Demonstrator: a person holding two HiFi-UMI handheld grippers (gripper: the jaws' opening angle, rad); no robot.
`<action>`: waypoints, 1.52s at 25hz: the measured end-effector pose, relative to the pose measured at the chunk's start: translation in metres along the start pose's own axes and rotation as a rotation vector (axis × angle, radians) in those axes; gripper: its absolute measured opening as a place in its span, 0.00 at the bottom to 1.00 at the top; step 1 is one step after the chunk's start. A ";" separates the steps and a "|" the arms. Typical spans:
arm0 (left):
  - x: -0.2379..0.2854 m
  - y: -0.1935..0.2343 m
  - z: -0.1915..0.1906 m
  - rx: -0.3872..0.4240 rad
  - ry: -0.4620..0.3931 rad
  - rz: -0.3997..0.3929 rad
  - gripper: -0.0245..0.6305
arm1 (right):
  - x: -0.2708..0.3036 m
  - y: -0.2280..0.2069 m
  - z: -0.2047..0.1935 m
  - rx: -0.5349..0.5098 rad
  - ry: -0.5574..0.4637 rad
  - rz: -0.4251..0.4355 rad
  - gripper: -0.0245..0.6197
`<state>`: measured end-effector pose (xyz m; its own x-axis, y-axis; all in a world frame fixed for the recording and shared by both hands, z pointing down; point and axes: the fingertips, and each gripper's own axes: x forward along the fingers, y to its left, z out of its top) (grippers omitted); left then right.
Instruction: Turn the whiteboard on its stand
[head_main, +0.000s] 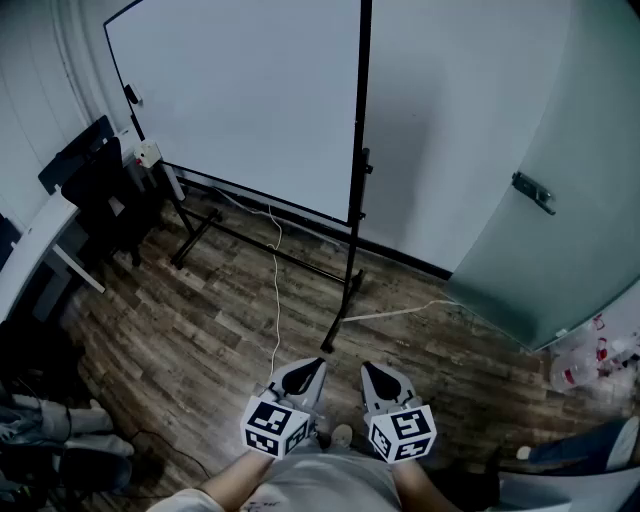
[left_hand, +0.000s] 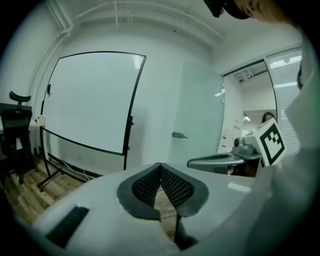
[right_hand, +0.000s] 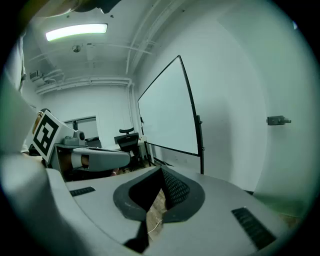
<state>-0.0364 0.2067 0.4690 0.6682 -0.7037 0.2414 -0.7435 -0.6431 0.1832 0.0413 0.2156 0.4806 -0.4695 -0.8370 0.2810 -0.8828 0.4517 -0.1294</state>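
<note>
A large whiteboard (head_main: 240, 90) in a black frame stands upright on a black floor stand (head_main: 345, 300) against the far wall; it also appears in the left gripper view as whiteboard (left_hand: 90, 100) and in the right gripper view as whiteboard (right_hand: 167, 115). My left gripper (head_main: 306, 371) and right gripper (head_main: 375, 375) are held side by side close to my body, well short of the stand. Both are shut with nothing between the tips: left gripper (left_hand: 160, 167), right gripper (right_hand: 161, 172).
A white cable (head_main: 275, 290) runs across the wooden floor under the stand. A black office chair (head_main: 100, 190) and a desk edge (head_main: 35, 240) sit at the left. A frosted glass door (head_main: 550, 170) with a handle stands at the right.
</note>
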 end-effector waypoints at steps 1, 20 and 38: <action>0.000 0.002 0.000 0.000 0.002 0.000 0.05 | 0.001 0.001 0.002 0.001 0.000 0.001 0.05; 0.006 0.025 0.006 -0.006 0.009 -0.021 0.05 | 0.022 0.001 0.013 0.044 -0.020 -0.032 0.05; 0.009 0.084 0.013 -0.010 0.010 -0.072 0.05 | 0.074 0.019 0.018 0.051 -0.009 -0.086 0.05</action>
<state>-0.0923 0.1426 0.4741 0.7195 -0.6529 0.2365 -0.6940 -0.6886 0.2102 -0.0110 0.1570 0.4821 -0.3918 -0.8749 0.2848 -0.9195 0.3619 -0.1532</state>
